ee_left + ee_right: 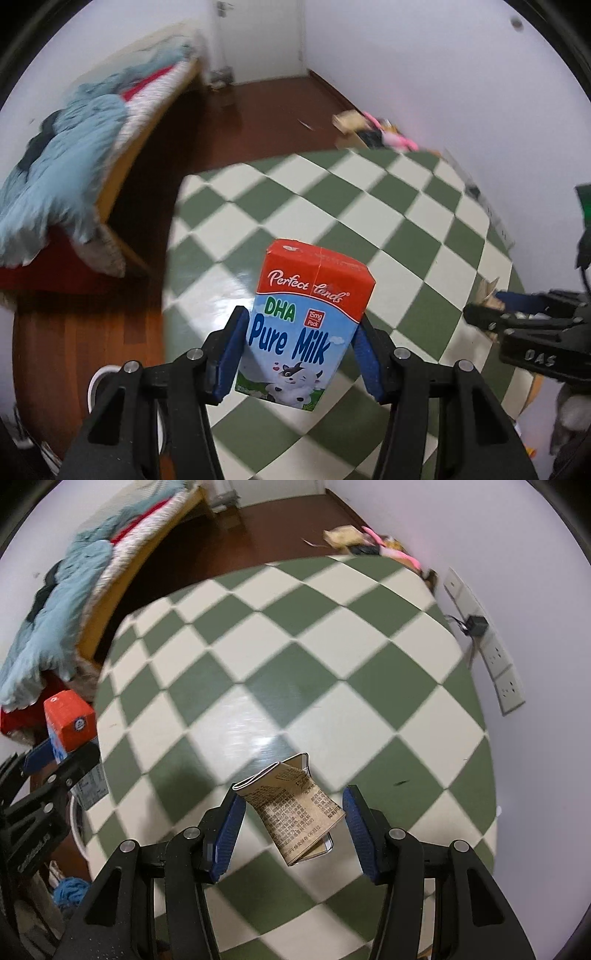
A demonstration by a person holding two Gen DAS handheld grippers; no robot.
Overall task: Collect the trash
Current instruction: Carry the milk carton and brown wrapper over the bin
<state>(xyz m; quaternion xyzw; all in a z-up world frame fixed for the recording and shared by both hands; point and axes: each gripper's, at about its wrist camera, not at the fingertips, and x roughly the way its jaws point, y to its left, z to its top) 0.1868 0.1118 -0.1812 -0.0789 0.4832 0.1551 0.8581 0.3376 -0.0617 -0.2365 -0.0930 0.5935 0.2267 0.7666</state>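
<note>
My left gripper (301, 345) clamps the milk carton (306, 325); my right gripper (293, 818) grips a crushed brown carton (295, 808) above the checkered worktop (295, 646).

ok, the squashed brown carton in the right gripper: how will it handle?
The crushed brown carton is creased and flattened, so it probably yields and may fold further under the grip. It looks emptied, so likely light. It sits skewed in the right gripper, pinched near its corners, so it could twist or slip if swung.
</note>
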